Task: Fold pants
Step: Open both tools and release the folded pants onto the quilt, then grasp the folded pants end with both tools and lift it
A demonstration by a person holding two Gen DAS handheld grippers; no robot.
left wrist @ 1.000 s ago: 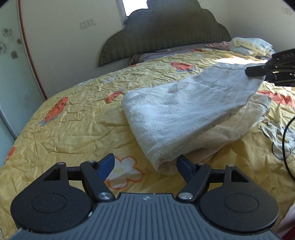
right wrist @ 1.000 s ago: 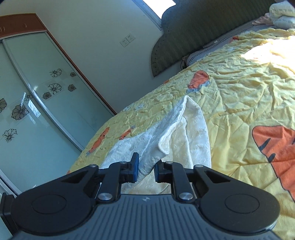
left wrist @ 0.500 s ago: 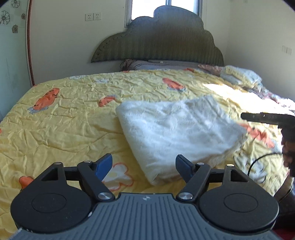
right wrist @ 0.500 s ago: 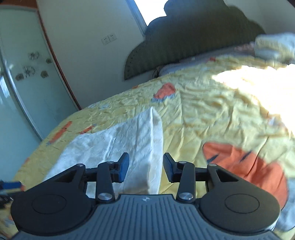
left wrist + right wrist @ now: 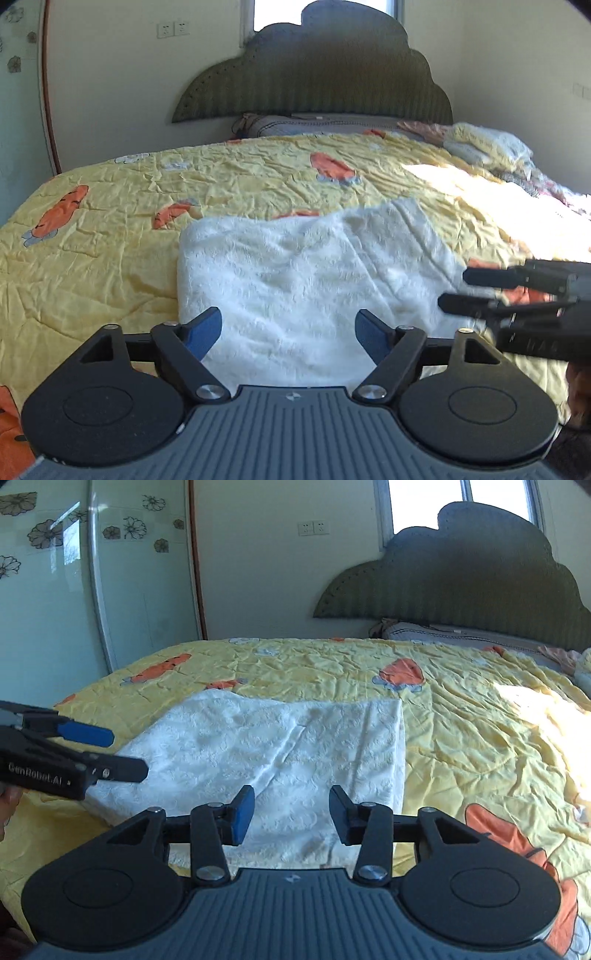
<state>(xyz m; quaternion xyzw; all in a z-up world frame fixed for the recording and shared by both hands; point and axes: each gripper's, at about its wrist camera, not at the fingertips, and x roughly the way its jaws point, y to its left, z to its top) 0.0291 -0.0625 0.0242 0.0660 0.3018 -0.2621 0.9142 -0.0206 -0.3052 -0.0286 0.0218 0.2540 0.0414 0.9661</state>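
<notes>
The white textured pants [image 5: 303, 280] lie folded flat on the yellow bedspread [image 5: 110, 229], near its front edge; they also show in the right wrist view [image 5: 280, 749]. My left gripper [image 5: 288, 332] is open and empty, just in front of the pants' near edge. My right gripper [image 5: 291, 812] is open and empty over the pants' near right part. The right gripper shows at the right of the left wrist view [image 5: 452, 290], and the left gripper at the left of the right wrist view [image 5: 129, 753].
A dark scalloped headboard [image 5: 314, 81] and pillow [image 5: 317, 123] stand at the far end. Folded bedding [image 5: 487, 147] lies at the back right. A glass wardrobe door with flower prints [image 5: 74, 590] stands left of the bed. Sunlight falls on the right side.
My right gripper let go of the pants' edge and opened; the lifted fabric now lies flat. Both grippers pulled back to the near edge of the bed.
</notes>
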